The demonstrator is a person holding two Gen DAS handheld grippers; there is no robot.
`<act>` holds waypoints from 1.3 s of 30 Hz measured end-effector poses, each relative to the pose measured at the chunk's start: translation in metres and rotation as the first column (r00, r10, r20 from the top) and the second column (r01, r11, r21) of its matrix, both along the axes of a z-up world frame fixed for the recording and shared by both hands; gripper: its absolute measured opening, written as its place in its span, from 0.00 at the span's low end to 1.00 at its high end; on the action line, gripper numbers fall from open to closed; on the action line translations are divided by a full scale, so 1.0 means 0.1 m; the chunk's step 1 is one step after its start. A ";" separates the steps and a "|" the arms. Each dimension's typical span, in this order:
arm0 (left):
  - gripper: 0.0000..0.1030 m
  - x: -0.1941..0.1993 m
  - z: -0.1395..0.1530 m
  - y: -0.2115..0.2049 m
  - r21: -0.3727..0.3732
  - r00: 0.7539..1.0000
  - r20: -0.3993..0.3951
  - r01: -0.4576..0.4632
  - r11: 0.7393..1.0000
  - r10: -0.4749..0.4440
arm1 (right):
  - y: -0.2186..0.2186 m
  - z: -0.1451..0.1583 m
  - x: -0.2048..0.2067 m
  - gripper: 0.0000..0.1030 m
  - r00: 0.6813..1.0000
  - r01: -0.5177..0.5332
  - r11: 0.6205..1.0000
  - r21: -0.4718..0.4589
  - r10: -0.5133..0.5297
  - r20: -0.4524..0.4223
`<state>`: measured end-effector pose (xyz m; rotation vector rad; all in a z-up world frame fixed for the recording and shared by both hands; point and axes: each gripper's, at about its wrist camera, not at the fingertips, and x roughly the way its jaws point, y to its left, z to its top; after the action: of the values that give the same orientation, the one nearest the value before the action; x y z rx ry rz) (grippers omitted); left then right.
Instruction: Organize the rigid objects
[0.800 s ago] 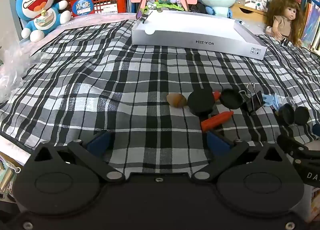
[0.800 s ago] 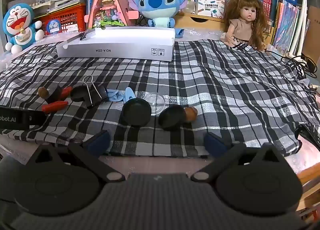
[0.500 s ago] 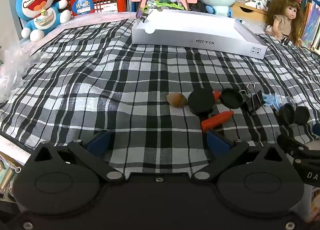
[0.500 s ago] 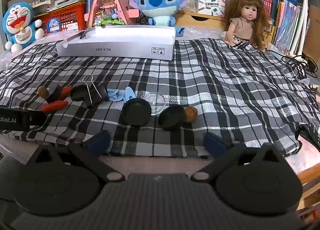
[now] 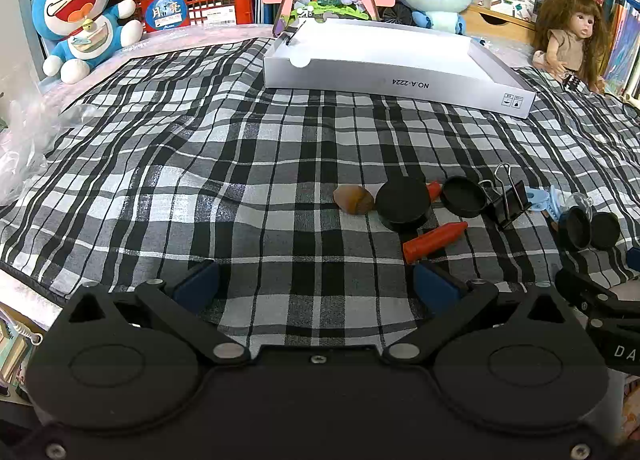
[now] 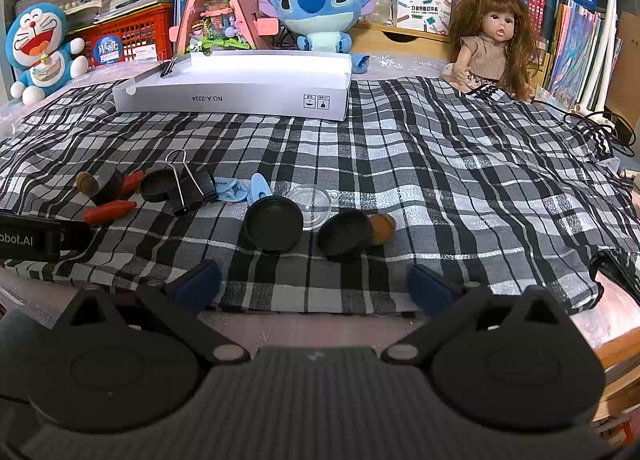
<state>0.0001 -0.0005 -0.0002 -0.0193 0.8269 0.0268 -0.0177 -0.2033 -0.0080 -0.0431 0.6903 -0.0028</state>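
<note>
Plaid cloth (image 5: 240,148) lies bare between both spread tongs (image 5: 316,284) (image 6: 314,280) and white box (image 5: 384,60).

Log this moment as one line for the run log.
left gripper: open, empty | right gripper: open, empty | small items: loose on plaid cloth | white box: holds no small items yet

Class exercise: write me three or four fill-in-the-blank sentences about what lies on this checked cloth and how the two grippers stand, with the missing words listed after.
1. The small items lie on a black-and-white ____ cloth.
2. The shallow white cardboard box has "NO.A-____" printed on its side.
3. Both the left gripper and the right gripper are ____ and hold nothing.
4. The black metal binder clip lies between a round black lid and a light ____ plastic clip.

Missing words: checked; 2224; open; blue
</note>
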 end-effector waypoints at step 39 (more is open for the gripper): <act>1.00 0.00 0.00 0.00 0.002 1.000 0.003 -0.001 1.000 0.001 | 0.00 0.02 -0.03 1.00 1.000 0.003 1.000 -0.003 -0.003 0.002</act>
<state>0.0001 -0.0006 -0.0002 -0.0176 0.8242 0.0281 -0.0209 -0.2035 -0.0062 -0.0445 0.6887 -0.0070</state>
